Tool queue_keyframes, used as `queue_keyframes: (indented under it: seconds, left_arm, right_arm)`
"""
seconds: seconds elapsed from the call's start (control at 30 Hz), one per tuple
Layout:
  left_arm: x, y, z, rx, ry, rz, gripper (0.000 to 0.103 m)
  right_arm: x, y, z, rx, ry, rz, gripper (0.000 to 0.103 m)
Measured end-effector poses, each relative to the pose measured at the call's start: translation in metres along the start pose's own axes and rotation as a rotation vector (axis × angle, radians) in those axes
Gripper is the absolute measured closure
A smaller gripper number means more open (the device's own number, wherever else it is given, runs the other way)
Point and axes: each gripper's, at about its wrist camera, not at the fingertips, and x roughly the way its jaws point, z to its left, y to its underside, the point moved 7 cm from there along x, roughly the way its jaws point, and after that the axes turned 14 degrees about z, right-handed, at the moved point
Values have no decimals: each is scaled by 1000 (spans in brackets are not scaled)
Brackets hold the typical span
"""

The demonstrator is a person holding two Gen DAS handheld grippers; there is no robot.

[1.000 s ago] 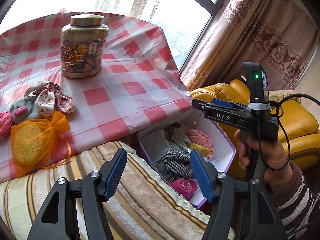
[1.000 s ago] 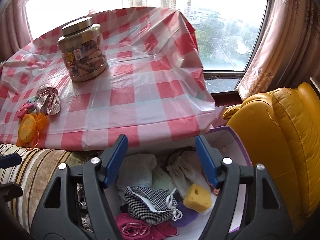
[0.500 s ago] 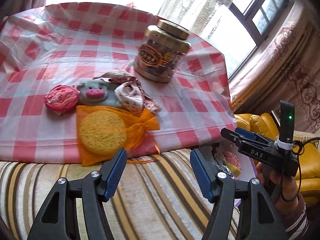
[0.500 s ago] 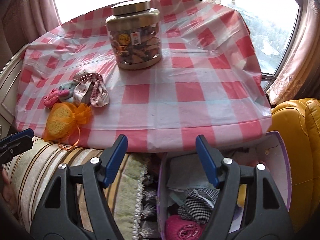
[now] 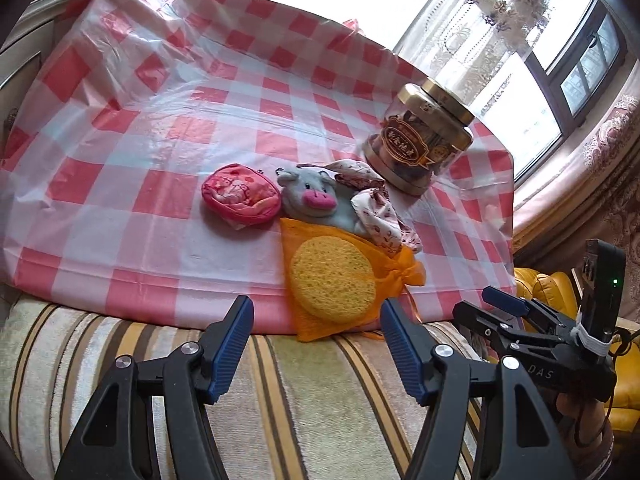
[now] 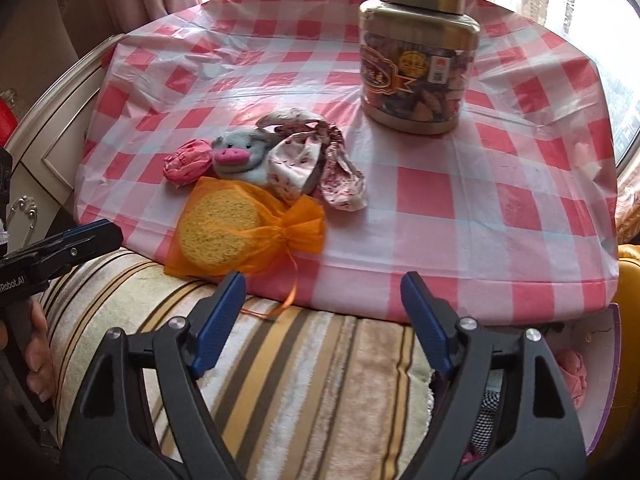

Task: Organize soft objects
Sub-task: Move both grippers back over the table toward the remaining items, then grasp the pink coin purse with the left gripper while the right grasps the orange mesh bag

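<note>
Pink pouch (image 5: 240,196): it lies farthest left in the row of soft things on the checked tablecloth (image 5: 132,152), touching the pig toy.
Pig toy (image 5: 316,200): grey with a pink nose, it lies between the pouch and the flowered cloth (image 5: 380,208), and its lower part rests on the orange bag.
Orange bag (image 5: 340,280): a mesh bag with a round yellow sponge (image 5: 332,276) inside, at the near edge of the table and hanging a little over it.
Key relation: the bag lies straight ahead of my left gripper (image 5: 316,344), just beyond the fingertips, in the middle of the gap. Its long axis runs from the sponge on the left to the tied neck on the right, across my line of approach.
Nearer hand: I judge the left one is nearer; from my right gripper (image 6: 324,320) the bag (image 6: 244,228) is ahead and to the left.
Left jaws: wide apart, holding nothing.
Right jaws: also wide apart, holding nothing.
Striped cover (image 5: 312,400): it lies under both grippers, between me and the table.
Jar (image 5: 420,140): closed with a gold lid and filled with something dark that I cannot identify; it stands behind the cloth.
Box (image 6: 600,380): a purple-edged box at the low right of the right view, with a pink soft thing and a checked cloth already inside.
Next move, my guess: push the left gripper forward and close on the bag.
</note>
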Motion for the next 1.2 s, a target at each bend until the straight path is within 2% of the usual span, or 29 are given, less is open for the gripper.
queue_keyframes:
  seconds: [0.23, 0.47, 0.7, 0.93, 1.2]
  left_arm:
    - [0, -15, 23, -17, -58, 12, 36]
    - [7, -38, 40, -27, -113, 46, 28]
    - [20, -67, 50, -27, -146, 63, 25]
    - [42, -91, 53, 22, -178, 101, 22]
    - [73, -96, 57, 75, -207, 143, 21]
  right_arm:
    - [19, -14, 32, -49, -23, 51, 16]
    - [38, -23, 47, -60, -28, 102, 13]
    - [54, -34, 67, -86, -24, 138, 13]
    - [73, -47, 77, -110, 1, 167, 11]
    - [86, -54, 87, -144, 17, 182, 7]
